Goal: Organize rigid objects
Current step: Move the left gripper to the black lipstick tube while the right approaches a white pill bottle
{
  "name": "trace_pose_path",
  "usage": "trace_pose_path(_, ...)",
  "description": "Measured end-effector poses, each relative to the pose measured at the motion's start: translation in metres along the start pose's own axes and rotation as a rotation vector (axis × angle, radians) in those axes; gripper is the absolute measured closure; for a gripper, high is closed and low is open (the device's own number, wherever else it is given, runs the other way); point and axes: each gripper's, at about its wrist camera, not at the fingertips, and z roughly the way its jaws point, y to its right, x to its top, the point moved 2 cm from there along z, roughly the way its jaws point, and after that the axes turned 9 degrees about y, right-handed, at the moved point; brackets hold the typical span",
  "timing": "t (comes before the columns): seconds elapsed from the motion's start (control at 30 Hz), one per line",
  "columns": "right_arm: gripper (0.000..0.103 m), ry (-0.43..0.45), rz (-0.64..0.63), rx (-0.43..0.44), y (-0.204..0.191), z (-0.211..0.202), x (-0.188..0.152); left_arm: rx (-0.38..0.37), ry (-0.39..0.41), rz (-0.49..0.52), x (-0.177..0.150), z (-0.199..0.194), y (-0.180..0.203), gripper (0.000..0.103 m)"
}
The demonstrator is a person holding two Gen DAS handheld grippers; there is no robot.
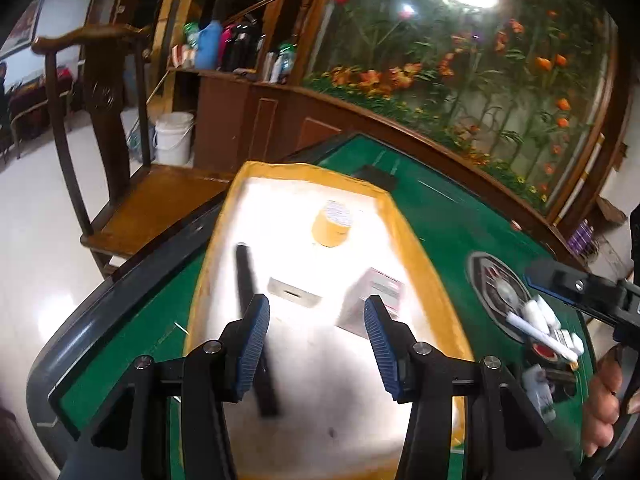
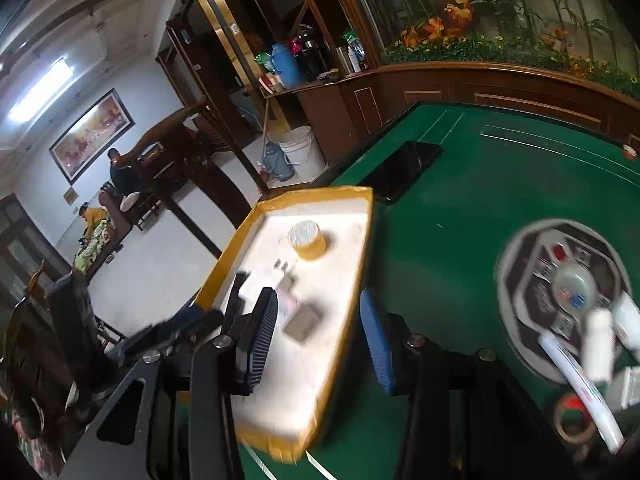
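Observation:
A white tray with a yellow rim (image 1: 416, 236) (image 2: 360, 256) lies on the green table. In it are a yellow tape roll (image 1: 332, 224) (image 2: 307, 242), a long black bar (image 1: 252, 320), a grey flat block (image 1: 294, 292) (image 2: 303, 322) and a pink and white box (image 1: 376, 300) (image 2: 288, 304). My left gripper (image 1: 316, 340) is open and empty above the tray's near half. My right gripper (image 2: 320, 332) is open and empty over the tray's right rim. A pile of small items, with a white tube (image 1: 540, 336) (image 2: 580, 396), white bottles (image 2: 598, 344) and a tape ring (image 2: 576, 420), lies at the right.
A round control panel (image 1: 496, 292) (image 2: 560, 280) sits in the table's middle. A black phone (image 2: 404, 170) (image 1: 378, 178) lies beyond the tray. A wooden chair (image 1: 120, 184) stands left of the table, with a white bucket (image 1: 174, 138) behind. The right gripper and hand show in the left view (image 1: 580, 292).

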Motion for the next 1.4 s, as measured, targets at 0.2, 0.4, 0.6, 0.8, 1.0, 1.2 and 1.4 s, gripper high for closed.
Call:
trace_pose_path(0.2, 0.061, 0.051, -0.001, 0.006, 0.029, -0.069, -0.024, -0.083, 0.012, 0.069, -0.007, -0.02, 0.04, 0.05)
trace_pose_path(0.4, 0.057, 0.077, 0.04, -0.067, 0.077, -0.114, -0.059, -0.18, -0.026, 0.149, -0.021, -0.032, 0.091, 0.051)
trace_pose_path(0.6, 0.057, 0.021, 0.121, -0.069, 0.109, -0.124, -0.087, -0.267, -0.088, 0.238, -0.045, -0.035, 0.14, 0.051)
trace_pose_path(0.8, 0.064, -0.082, 0.115, -0.057, 0.107, -0.103, -0.098, -0.291, -0.129, 0.308, -0.064, -0.029, 0.166, 0.051)
trace_pose_path(1.0, 0.065, -0.119, 0.162, -0.102, 0.119, -0.087, -0.107, -0.309, -0.164, 0.32, -0.073, -0.023, 0.17, 0.051)
trace_pose_path(1.2, 0.065, -0.133, 0.191, -0.089, 0.127, -0.069, -0.114, -0.326, -0.206, 0.341, -0.08, -0.015, 0.181, 0.051)
trace_pose_path(1.4, 0.067, -0.131, 0.191, -0.119, 0.132, -0.083, -0.116, -0.324, -0.28, 0.382, -0.091, 0.006, 0.2, 0.047)
